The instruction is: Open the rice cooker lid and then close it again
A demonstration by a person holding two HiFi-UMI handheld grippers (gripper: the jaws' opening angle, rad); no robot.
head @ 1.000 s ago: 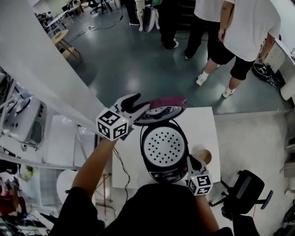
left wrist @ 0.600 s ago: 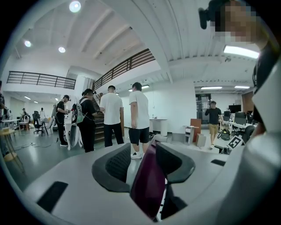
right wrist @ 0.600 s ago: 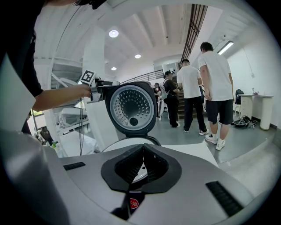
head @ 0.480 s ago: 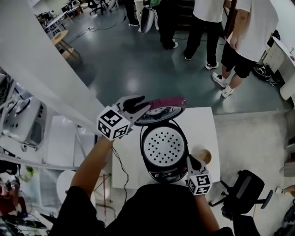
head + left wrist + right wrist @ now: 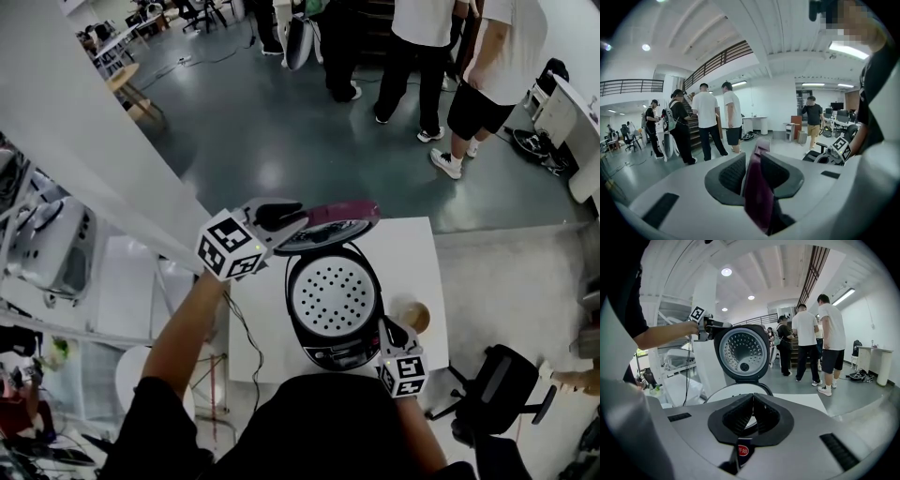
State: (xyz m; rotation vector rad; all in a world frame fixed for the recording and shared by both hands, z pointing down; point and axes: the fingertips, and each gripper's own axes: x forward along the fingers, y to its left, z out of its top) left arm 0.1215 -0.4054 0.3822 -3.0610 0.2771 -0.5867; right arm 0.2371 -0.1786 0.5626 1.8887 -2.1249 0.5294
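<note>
Rice cooker [image 5: 335,298] sits mid-tabletop [image 5: 417,258] right below you, its maroon lid [image 5: 330,220] standing open at the pot's 12 o'clock edge. Your left claw [image 5: 289,218], reaching in from 10 o'clock, has just been closing and pinches the lid's rim between its pads. Your right claw [image 5: 388,328] hangs at the cooker's 5 o'clock, by its front, pressed together with nothing in it; whether it touches the body is unclear. Several people [image 5: 441,56] stand on the grey floor [image 5: 281,122] toward 12 and 1 o'clock.
</note>
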